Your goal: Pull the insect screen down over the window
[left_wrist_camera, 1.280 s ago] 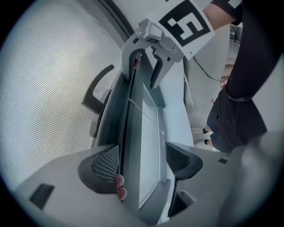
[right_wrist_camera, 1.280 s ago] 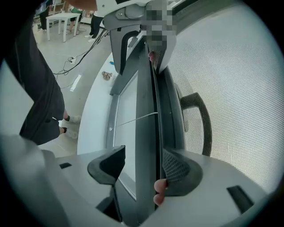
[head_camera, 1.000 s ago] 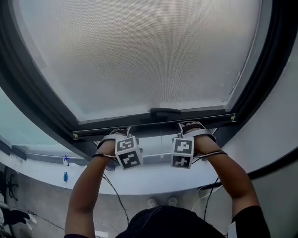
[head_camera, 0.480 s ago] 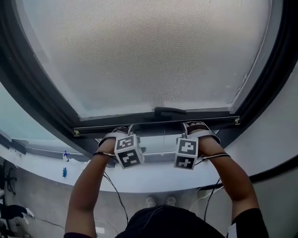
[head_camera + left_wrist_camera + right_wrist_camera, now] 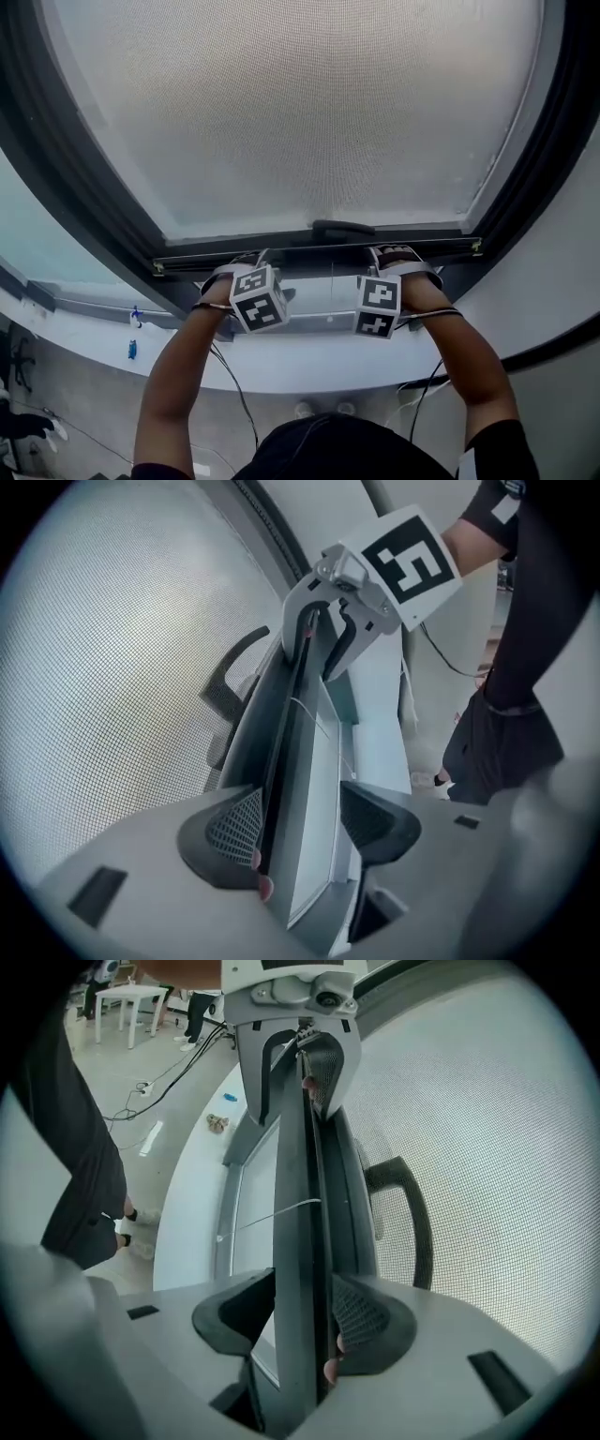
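Arms (image 5: 173,375): both reach up to bar (image 5: 281,255); torso cut off at bottom edge of head view.
L cube (image 5: 260,298), R cube (image 5: 377,307): hide the jaw tips in head view; one each side of handle (image 5: 343,229).
L gripper (image 5: 298,822): left of handle; jaws have just been closing, pads now clamp bar from both sides.
R gripper (image 5: 300,1321): right of handle; jaws have just been closing, pads likewise clamped on bar.
Pink bits at pad edges: too small to tell what.
Bar: low on window, pale gap under it; long axis runs side to side, R end a bit higher in head view. In each gripper view it runs straight away toward the other gripper.
Handle: mid-bar, dark, curved, on mesh side.
Screen (image 5: 300,103): mesh rises from bar, faces person; top cut off by pic edge. Behind mesh only pale glow, nothing readable.
Frame (image 5: 66,178): dark, flanks both bar ends; upper part cut off.
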